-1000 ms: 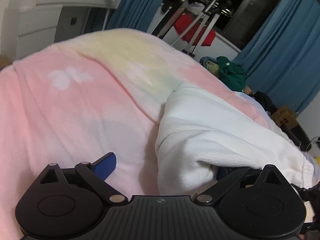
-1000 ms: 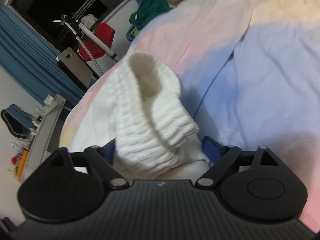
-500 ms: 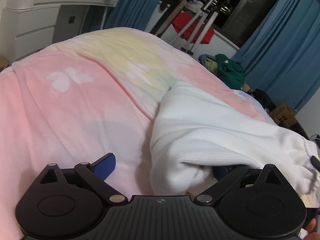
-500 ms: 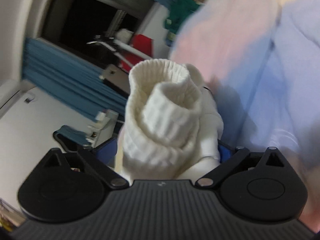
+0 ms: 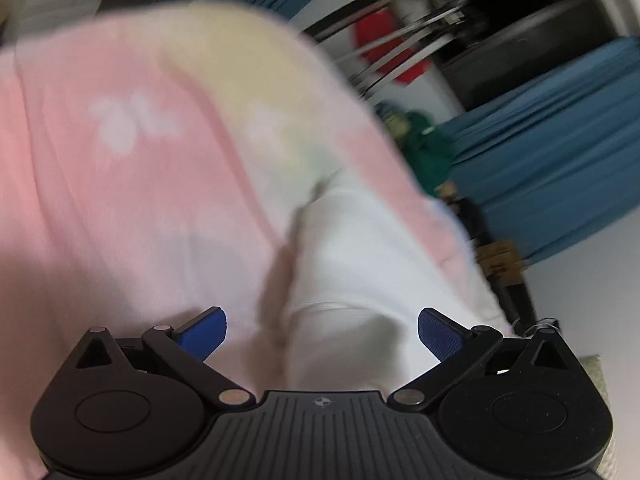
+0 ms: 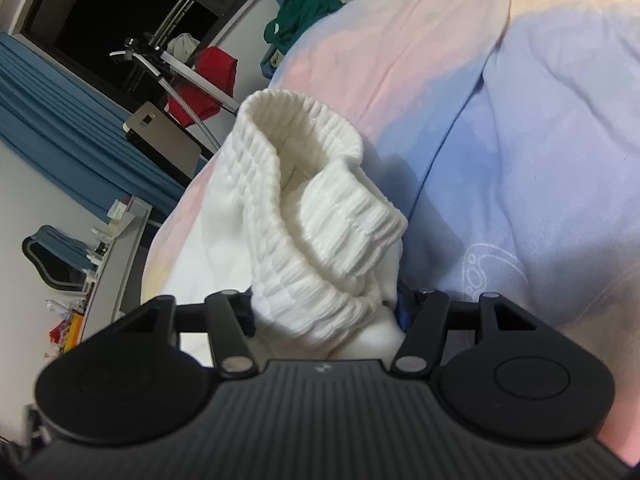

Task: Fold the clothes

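A white garment (image 5: pixel 360 248) lies on a pastel pink, yellow and blue blanket (image 5: pixel 120 200) spread over a bed. My left gripper (image 5: pixel 320 336) is open just above the garment's near edge. Both of its blue pads (image 5: pixel 200 334) are bare, and this view is blurred by motion. In the right wrist view the garment's ribbed cuff (image 6: pixel 320 216) stands up folded over itself. My right gripper (image 6: pixel 326 316) is closing, with the bunched cuff filling the gap and pressed by both jaws. The fabric mostly hides its pads.
Green clothes (image 6: pixel 304 12) are piled at the bed's far edge. A drying rack with a red garment (image 6: pixel 204 76) stands before a dark window with blue curtains (image 5: pixel 560 140). A cluttered white desk (image 6: pixel 116 248) and a chair (image 6: pixel 52 256) stand beyond the bed.
The left gripper has swung and rolled, and its right pad, earlier under the white fabric, now shows bare. The right jaws have narrowed onto the cuff, which has dropped back toward the blanket.
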`<state>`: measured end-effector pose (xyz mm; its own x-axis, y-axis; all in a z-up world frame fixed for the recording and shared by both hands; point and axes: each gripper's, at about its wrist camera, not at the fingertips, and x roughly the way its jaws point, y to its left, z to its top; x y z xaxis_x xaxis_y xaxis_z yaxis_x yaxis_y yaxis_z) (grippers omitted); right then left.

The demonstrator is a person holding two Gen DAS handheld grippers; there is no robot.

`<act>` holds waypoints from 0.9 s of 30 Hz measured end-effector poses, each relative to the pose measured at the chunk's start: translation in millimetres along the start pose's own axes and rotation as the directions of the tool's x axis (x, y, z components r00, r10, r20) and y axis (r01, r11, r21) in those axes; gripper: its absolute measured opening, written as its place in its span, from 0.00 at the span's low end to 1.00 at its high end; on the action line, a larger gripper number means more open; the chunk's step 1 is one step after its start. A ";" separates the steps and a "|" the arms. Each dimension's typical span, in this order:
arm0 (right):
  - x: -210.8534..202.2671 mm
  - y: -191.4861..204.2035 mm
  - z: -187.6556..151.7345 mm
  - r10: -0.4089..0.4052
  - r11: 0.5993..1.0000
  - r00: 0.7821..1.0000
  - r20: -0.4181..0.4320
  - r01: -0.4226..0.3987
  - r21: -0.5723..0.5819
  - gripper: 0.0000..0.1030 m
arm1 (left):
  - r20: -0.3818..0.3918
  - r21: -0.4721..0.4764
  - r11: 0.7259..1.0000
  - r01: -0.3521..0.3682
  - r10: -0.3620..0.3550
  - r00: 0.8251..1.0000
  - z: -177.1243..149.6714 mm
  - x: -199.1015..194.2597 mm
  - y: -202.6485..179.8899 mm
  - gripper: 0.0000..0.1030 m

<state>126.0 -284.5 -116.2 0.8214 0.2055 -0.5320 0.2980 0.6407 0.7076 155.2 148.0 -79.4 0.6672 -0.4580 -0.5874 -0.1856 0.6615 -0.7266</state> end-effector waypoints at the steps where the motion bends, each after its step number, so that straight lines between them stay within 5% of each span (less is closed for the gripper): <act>1: -0.8 -1.0 -0.9 0.002 1.000 1.000 0.002 -0.002 0.005 0.58 | -0.014 -0.023 0.999 0.021 -0.021 1.000 1.7 6.2 3.2 1.00; 8: -1.6 3.3 -0.5 0.020 1.000 0.999 0.036 -0.020 0.002 0.58 | -0.165 0.005 0.988 0.157 -0.154 0.974 -4.6 40.8 -7.6 0.99; 12: -6.5 9.1 1.3 0.060 0.998 0.996 0.064 -0.060 0.000 0.59 | -0.146 0.007 0.988 0.157 -0.154 0.977 -6.3 44.8 -7.5 0.96; 19: -11.8 9.4 2.6 0.072 0.997 0.995 0.074 -0.074 0.014 0.56 | -0.079 -0.183 0.954 0.239 -0.256 0.963 0.4 38.8 14.1 0.91; 27: -13.4 12.8 3.3 0.071 0.998 0.995 0.075 -0.070 -0.003 0.55 | -0.059 -0.115 0.976 0.183 -0.191 0.980 -2.7 42.6 1.5 0.81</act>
<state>120.4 -281.5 -98.5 0.8744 0.1944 -0.4445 0.2377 0.6271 0.7418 181.4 127.9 -106.4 0.6466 -0.6101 -0.4580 -0.1422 0.4934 -0.8581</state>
